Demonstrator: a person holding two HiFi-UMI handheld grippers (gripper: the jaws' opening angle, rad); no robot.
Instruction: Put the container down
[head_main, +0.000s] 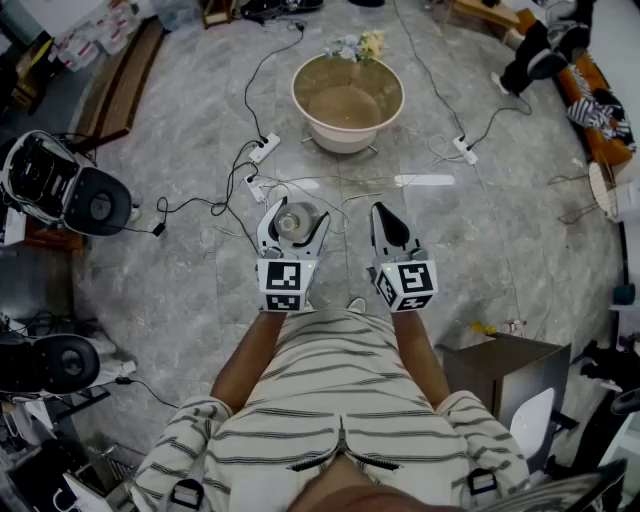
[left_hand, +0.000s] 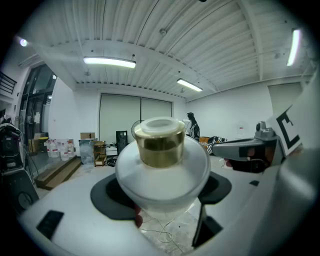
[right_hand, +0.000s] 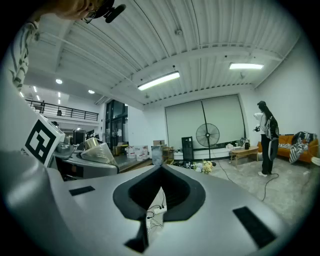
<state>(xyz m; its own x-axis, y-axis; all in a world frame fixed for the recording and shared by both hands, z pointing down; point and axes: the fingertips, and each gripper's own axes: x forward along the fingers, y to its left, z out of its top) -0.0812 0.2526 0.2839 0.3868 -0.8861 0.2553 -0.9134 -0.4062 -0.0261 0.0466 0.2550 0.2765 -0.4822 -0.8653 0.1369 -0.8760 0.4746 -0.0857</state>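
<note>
A small frosted container (left_hand: 160, 165) with a gold collar and a clear lid sits upright between the jaws of my left gripper (left_hand: 161, 192), whose black pads press on both its sides. In the head view the left gripper (head_main: 297, 213) holds the container (head_main: 292, 224) in the air above the grey stone floor, in front of the person's body. My right gripper (head_main: 386, 212) hovers just to its right, with the jaws closed together and nothing between them. In the right gripper view the black pads of that gripper (right_hand: 161, 169) meet at the tip.
A beige basin (head_main: 347, 100) stands on the floor ahead, with a bunch of flowers (head_main: 358, 45) behind it. Power strips and cables (head_main: 262, 150) lie between the basin and the grippers. A cardboard box (head_main: 500, 370) is at the right, dark equipment (head_main: 60, 185) at the left. A person (right_hand: 267, 137) stands far right.
</note>
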